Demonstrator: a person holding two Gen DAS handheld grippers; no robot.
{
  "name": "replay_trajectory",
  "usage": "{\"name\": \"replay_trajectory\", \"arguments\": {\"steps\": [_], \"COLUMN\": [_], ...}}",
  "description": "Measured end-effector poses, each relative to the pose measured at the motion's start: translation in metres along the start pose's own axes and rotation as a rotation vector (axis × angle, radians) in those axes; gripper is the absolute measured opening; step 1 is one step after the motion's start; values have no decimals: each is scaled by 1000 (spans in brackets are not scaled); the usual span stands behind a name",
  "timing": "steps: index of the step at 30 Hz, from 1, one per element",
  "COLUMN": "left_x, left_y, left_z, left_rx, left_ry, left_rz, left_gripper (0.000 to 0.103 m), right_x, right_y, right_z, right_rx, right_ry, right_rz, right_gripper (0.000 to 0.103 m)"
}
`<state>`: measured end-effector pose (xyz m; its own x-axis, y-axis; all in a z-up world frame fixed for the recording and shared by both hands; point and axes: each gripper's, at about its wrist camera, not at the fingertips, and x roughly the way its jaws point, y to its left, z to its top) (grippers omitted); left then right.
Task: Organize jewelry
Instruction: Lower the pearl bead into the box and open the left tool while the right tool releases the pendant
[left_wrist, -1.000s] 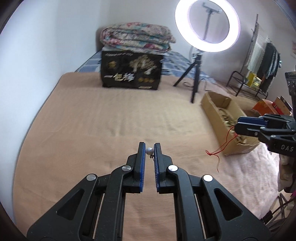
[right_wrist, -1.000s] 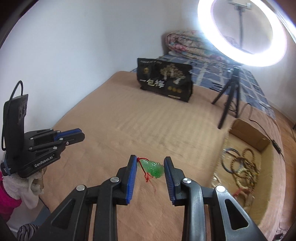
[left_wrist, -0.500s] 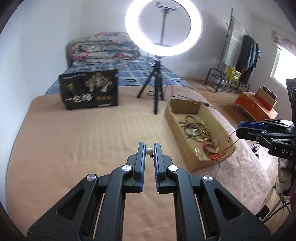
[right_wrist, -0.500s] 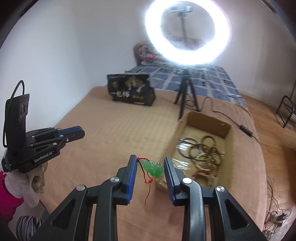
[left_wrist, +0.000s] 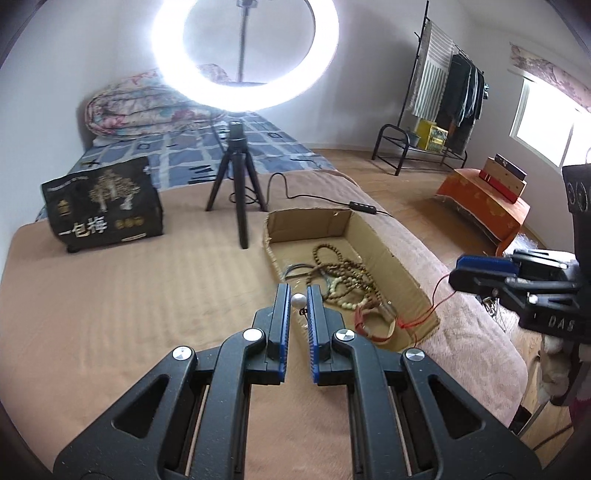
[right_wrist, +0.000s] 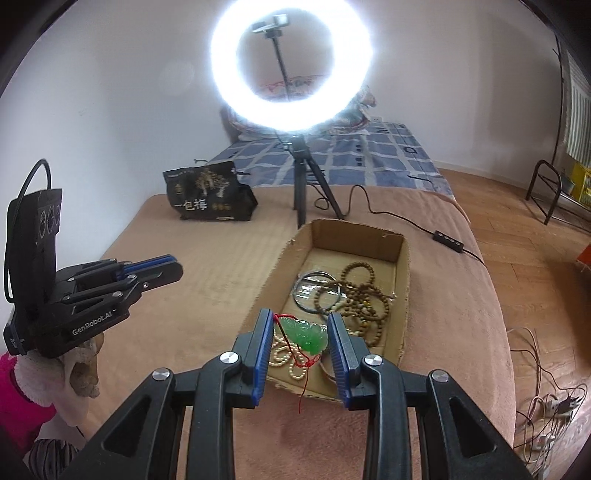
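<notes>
Green carved glassy pendant (right_wrist: 304, 334) on red cord is sitting pinched in the right gripper (right_wrist: 301, 341), just over the brown cardboard box (right_wrist: 403, 258). It looks hard, slippery and breakable, so squeezing its flat sides is keeping it safe. The left gripper (left_wrist: 298, 301) is pinching a tiny white pearl bead (left_wrist: 298, 300).

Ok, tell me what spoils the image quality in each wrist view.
Left wrist view: the glowing white ring light blows out the top, and fisheye bends the black clothes rack. Right wrist view: the same light flares over the wall, yet the green carved pendant stays sharp.
</notes>
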<state>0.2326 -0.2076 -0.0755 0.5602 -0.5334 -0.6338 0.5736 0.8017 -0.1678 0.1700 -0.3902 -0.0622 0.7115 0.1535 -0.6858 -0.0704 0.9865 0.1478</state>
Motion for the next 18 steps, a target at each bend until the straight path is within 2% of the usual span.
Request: {"name": "replay_trajectory", "arguments": {"steps": [8,18], "left_x": [41,71], "left_y": [-10,-18], "left_z": [17,36], "left_rx": [-17,-21], "left_ry": [33,35], "left_rz": [-34,-34], "left_gripper": [7,7], "right_x": [13,32], "right_y": [-12,-22], "right_z": [-6,-6], "right_rx": [15,19], "right_ry": [12,30], "right_rz": [-18,-51], "right_gripper": [30,30]}}
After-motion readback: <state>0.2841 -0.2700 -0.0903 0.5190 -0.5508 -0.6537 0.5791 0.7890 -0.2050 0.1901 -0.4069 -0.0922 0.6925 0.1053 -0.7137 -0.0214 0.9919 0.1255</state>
